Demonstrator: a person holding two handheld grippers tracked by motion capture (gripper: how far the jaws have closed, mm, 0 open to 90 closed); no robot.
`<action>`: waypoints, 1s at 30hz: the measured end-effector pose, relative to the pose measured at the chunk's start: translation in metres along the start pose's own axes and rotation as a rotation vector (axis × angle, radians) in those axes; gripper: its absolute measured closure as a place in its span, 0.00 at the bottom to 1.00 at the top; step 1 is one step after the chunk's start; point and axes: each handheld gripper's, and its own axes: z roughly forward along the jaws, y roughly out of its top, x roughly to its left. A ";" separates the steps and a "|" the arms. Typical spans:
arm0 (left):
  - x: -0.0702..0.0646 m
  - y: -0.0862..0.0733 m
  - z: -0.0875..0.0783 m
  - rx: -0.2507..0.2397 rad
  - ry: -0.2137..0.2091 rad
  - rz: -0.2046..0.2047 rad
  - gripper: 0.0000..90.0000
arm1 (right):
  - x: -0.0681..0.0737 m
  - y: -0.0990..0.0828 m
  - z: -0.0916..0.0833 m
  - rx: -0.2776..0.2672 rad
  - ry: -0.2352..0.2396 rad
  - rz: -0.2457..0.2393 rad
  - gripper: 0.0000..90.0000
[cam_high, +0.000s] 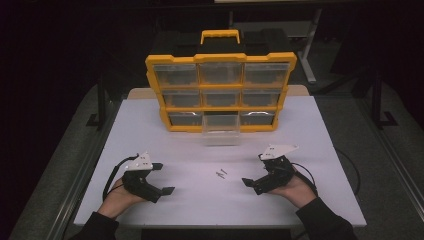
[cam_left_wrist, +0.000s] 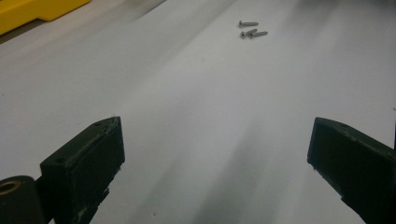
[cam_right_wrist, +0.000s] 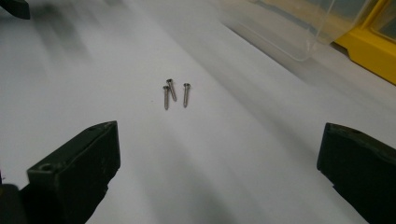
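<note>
Three small silver screws (cam_high: 221, 174) lie close together on the white table (cam_high: 215, 200), between my two grippers; they also appear far ahead as screws (cam_left_wrist: 251, 31) and nearer as screws (cam_right_wrist: 173, 93). A yellow organiser (cam_high: 220, 90) with clear drawers stands upright at the back. Its bottom middle clear drawer (cam_high: 221, 129) is pulled out toward me. My left gripper (cam_high: 162, 178) rests open to the left of the screws, nothing between its jaws. My right gripper (cam_high: 253, 170) sits open to their right, also holding nothing.
The clear drawer (cam_right_wrist: 299, 25) and a yellow corner of the organiser (cam_right_wrist: 373, 51) lie ahead and right of the right gripper. Black cables trail from both grippers. Table edges run close behind both hands.
</note>
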 end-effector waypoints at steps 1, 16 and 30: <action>0.000 0.000 0.000 0.000 0.000 0.000 0.04 | 0.000 0.000 0.000 0.000 0.000 0.000 0.00; 0.000 0.000 0.002 0.004 0.011 -0.003 0.00 | -0.001 0.010 0.009 0.011 0.011 -0.004 0.00; -0.001 0.000 0.003 0.010 0.007 0.007 0.00 | -0.001 0.022 0.023 0.034 0.015 -0.019 0.00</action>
